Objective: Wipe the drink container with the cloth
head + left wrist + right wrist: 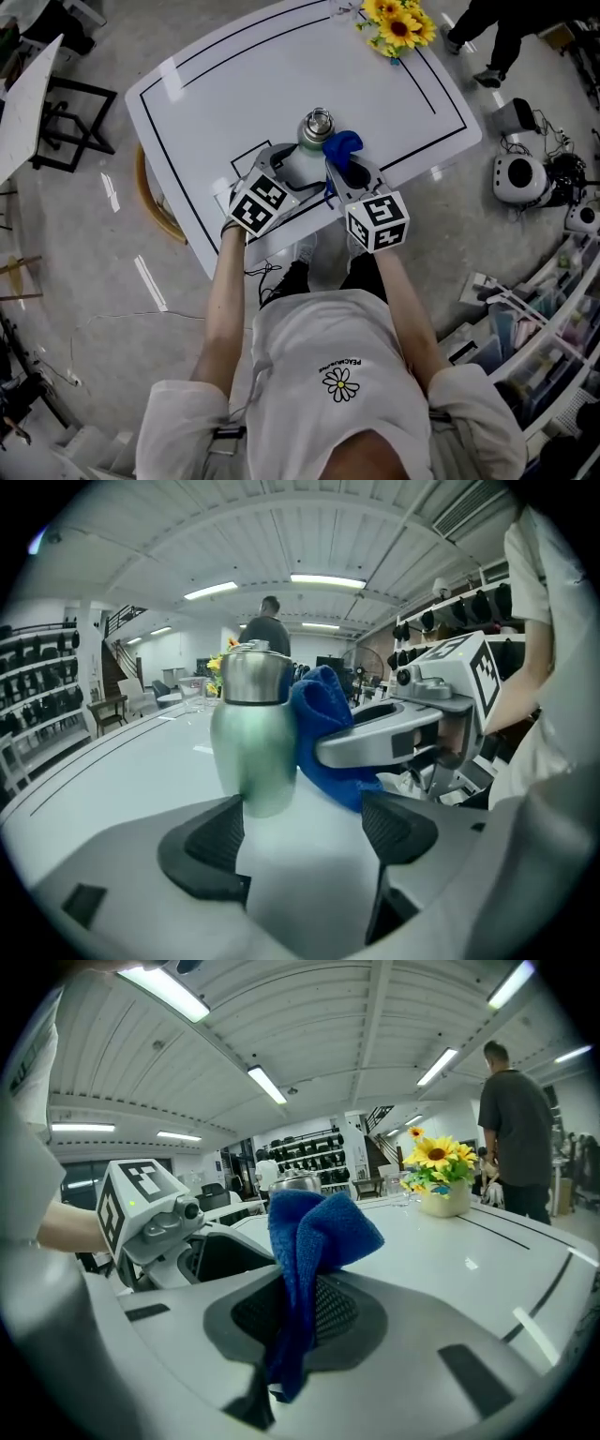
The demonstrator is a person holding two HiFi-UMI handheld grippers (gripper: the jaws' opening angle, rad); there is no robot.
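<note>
Head view: the drink container [312, 142], green with a steel cap, stands upright on the white counter [225, 84]. A blue cloth [343, 144] touches the container's right side. The left gripper [279, 169] sits at the container's near-left and the right gripper [349, 172] at its near-right. The sunflowers [399, 26] stand well beyond the container, at the counter's far edge.

Left gripper view: the jaws are apart with nothing clamped between them. The container stands just past the tips, close to the left-hand pad, and I cannot tell whether it touches that pad. The cloth presses against the container's right flank, and the right gripper reaches in just right of the container.

Right gripper view: the jaws are closed on the cloth, which bunches up above them and hangs down below. Only the container's steel cap shows, behind the cloth's top. The left gripper's marker cube lies left of the container. A person [514, 1115] stands well beyond the container, on the right.
</note>
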